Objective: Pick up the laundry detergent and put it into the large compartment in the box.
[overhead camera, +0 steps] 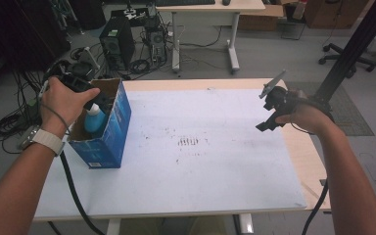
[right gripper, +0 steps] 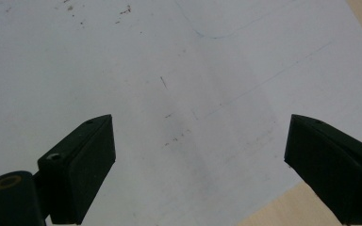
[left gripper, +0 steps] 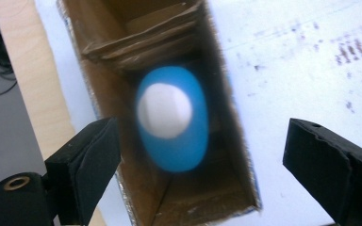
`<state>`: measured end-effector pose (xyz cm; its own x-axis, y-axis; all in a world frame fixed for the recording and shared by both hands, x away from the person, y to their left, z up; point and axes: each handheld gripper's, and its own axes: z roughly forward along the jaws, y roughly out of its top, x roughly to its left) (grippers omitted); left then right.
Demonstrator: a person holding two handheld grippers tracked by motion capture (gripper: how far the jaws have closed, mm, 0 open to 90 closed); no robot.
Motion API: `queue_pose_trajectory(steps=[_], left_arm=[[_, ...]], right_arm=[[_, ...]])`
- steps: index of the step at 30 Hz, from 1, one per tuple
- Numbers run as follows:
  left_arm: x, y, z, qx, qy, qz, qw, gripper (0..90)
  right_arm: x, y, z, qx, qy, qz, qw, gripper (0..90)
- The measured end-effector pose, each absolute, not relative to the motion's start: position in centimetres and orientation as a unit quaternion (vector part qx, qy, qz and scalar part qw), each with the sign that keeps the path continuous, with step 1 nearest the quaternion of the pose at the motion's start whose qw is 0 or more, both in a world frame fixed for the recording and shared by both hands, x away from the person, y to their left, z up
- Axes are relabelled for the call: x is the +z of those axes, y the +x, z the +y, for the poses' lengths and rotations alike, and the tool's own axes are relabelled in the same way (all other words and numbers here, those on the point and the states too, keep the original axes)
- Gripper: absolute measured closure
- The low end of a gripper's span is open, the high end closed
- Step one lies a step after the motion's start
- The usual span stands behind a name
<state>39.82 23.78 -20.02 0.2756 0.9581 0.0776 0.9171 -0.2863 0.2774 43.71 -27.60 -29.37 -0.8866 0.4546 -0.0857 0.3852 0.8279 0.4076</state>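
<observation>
A blue cardboard box (overhead camera: 106, 132) with an open top stands at the table's left side. Inside it stands a blue bottle (overhead camera: 94, 120) with a white cap; from above, the bottle (left gripper: 172, 117) looks blurred inside the box (left gripper: 122, 141). My left gripper (overhead camera: 89, 90) hangs over the box's mouth, held by a hand with a watch. In the left gripper view my left gripper (left gripper: 201, 160) is open, its jaws wide apart above the bottle and apart from it. My right gripper (overhead camera: 269, 115) hovers over the table's right side; my right gripper (right gripper: 200, 165) is open with nothing between its jaws.
A white sheet (overhead camera: 200, 147) with faint dark smudges covers the wooden table (overhead camera: 308, 161). Beyond the far edge are a computer tower (overhead camera: 116, 46), tangled cables (overhead camera: 10, 122) on the floor, another desk (overhead camera: 205, 10) and a black post (overhead camera: 352, 46) at right.
</observation>
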Motion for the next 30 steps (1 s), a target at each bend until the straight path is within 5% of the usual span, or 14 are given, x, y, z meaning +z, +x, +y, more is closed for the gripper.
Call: queue_pose_trajectory(steps=[30], left_arm=[[-15.9, 38.2, 17.3, 0.127, 0.868, 0.467, 0.113, 10.2]], right_arm=[[-28.6, 43.1, -27.5, 0.202, 0.222, 0.949, 0.099, 8.1]])
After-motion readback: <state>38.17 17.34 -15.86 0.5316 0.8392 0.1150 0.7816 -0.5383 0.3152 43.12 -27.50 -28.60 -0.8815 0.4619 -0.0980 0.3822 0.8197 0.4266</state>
